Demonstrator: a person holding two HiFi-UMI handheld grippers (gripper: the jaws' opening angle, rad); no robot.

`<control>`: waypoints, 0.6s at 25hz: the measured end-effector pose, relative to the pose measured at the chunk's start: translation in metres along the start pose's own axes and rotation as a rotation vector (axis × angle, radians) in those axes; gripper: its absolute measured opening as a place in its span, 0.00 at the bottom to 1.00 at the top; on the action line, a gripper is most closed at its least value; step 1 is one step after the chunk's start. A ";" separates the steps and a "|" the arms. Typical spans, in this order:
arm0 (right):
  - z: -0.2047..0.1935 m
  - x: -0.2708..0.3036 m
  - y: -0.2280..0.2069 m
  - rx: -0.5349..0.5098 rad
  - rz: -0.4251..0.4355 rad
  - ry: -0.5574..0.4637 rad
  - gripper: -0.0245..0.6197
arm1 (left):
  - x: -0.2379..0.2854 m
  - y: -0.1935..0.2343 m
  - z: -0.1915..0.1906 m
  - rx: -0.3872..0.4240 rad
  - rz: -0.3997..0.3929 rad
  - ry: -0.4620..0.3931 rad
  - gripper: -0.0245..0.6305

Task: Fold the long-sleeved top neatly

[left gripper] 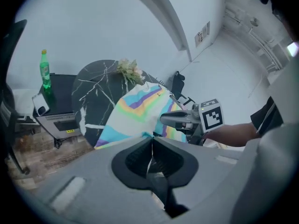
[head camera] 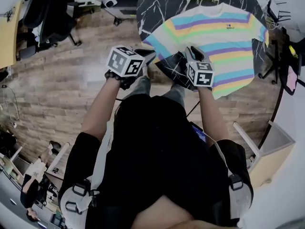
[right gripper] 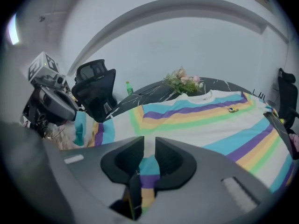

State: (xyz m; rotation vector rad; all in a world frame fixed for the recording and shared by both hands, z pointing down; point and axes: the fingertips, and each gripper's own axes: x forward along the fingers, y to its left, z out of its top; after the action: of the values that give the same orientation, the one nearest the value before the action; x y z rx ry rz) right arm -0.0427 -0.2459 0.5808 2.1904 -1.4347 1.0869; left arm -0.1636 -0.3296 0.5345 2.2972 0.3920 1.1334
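Between the pads of the right gripper (right gripper: 149, 146) sits a bunched fold of the white knit top with pastel teal, purple, yellow and green stripes (right gripper: 205, 125). The jaws stand a little apart, clamped on that cloth, and a striped tail of it hangs toward the camera. On the left gripper (left gripper: 150, 146) the jaws are pressed together. I read the thin pale line between them as a single edge of the same top, near the sleeve, though it is too fine to be sure.

Outward from both grips, the top lies spread face up on the round black, white-veined marble table (head camera: 155, 8), its lower part draping over the near rim.

I judge this to be the opening fold: one side is gripped and nothing is folded over yet. Next I need to carry both grips across toward the middle together, keeping the held edge taut and level so the crease runs straight.
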 end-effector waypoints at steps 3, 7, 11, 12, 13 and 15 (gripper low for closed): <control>-0.006 -0.016 -0.033 0.023 0.017 0.002 0.16 | 0.034 -0.023 0.028 -0.010 -0.005 -0.026 0.06; -0.018 -0.039 -0.072 0.067 0.023 0.004 0.16 | 0.081 -0.048 0.061 -0.115 -0.043 -0.077 0.06; -0.032 -0.063 -0.104 0.100 0.028 0.001 0.16 | 0.132 -0.073 0.095 -0.229 -0.111 -0.105 0.06; -0.035 -0.068 -0.111 0.104 0.028 0.001 0.16 | 0.145 -0.077 0.100 -0.236 -0.112 -0.097 0.06; -0.037 -0.071 -0.118 0.106 0.027 0.002 0.16 | 0.157 -0.080 0.105 -0.233 -0.104 -0.084 0.06; -0.042 -0.077 -0.130 0.114 0.023 0.001 0.16 | 0.179 -0.085 0.110 -0.211 -0.084 -0.053 0.06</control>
State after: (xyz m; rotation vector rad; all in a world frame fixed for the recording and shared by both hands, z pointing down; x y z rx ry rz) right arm 0.0374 -0.1120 0.5716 2.2546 -1.4337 1.2051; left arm 0.0306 -0.2122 0.5444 2.1022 0.3288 1.0196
